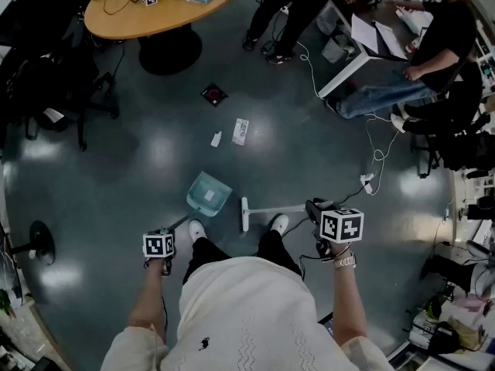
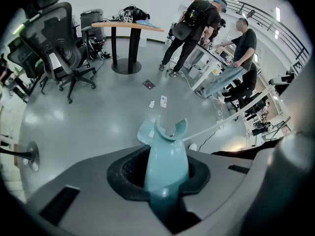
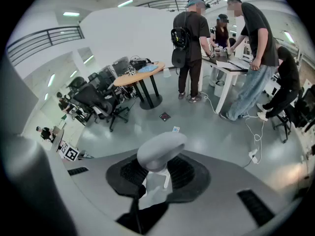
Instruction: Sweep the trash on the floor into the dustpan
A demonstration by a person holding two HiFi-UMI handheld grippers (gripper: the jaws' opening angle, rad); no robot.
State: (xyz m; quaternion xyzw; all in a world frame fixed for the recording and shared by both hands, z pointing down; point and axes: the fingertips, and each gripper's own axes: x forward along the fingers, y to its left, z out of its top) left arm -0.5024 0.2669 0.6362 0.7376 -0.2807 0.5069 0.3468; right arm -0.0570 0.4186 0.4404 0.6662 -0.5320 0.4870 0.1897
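Down by the person's white shoes [image 1: 197, 229], the left gripper [image 1: 158, 246] is squeezing both jaws tight on the teal handle [image 2: 166, 156] of the dustpan [image 1: 207, 194]. The pan is sitting on the grey floor [image 1: 116, 176] just ahead of the left shoe, its far end pointing toward the litter. The right gripper [image 1: 338, 226] is clamping its jaws on the pale top of the broom [image 1: 263, 210], which is stretching low across the front of the shoes. Its white head [image 1: 244, 213] is resting just right of the dustpan; whether they are touching, I cannot tell.

Beyond the pan a strip of bare floor is lying open. Then a small white scrap [image 1: 216, 139] and a white printed card [image 1: 240, 131] are lying side by side, slightly apart, with a dark square packet [image 1: 214, 94] farther on.

Leftward the floor is running wide as far as a black office chair [image 1: 69, 91]. Rightward a power strip [image 1: 366, 180] and white cable [image 1: 377, 154] are edging the clear area, before a white desk [image 1: 363, 49]. Farthest, a round wooden table [image 1: 155, 10] is closing off the space.
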